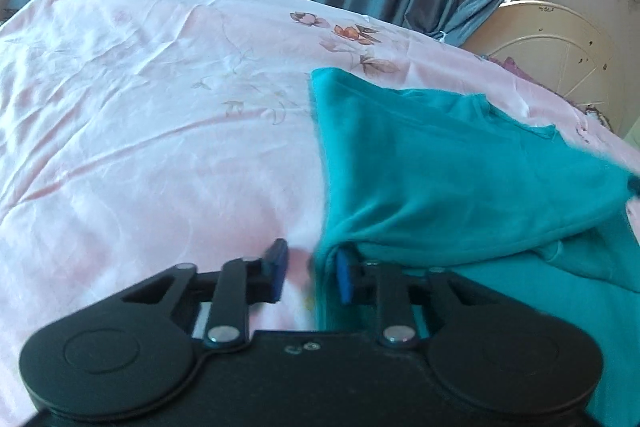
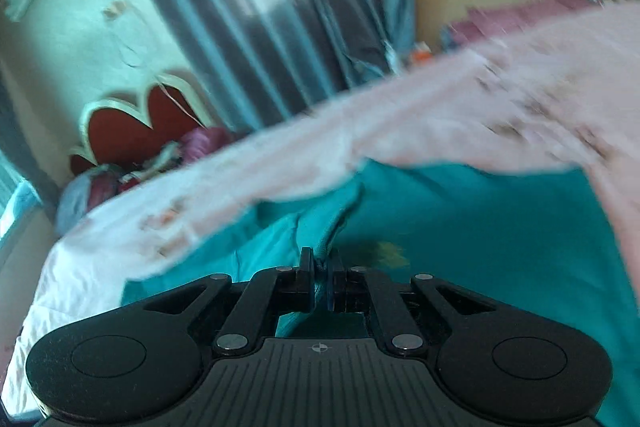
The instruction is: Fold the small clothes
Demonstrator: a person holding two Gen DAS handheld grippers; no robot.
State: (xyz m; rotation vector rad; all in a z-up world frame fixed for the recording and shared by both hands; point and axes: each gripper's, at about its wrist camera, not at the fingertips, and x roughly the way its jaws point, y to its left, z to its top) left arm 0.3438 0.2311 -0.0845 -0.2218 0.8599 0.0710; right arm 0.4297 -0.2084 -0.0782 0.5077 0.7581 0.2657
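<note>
both grippers at the teal garment on the bed

a teal, soft knit garment (image 1: 460, 163) lay on the pink floral bedsheet (image 1: 140, 107), towards the bed's right edge in the left wrist view. the left gripper (image 1: 310, 273) stood partly spread at the garment's near left corner, a fold of teal cloth against its right blue pad (image 1: 344, 277), the left pad bare over the sheet. the right gripper (image 2: 320, 277) was pressed together, pinching a ridge of the same garment.
</note>
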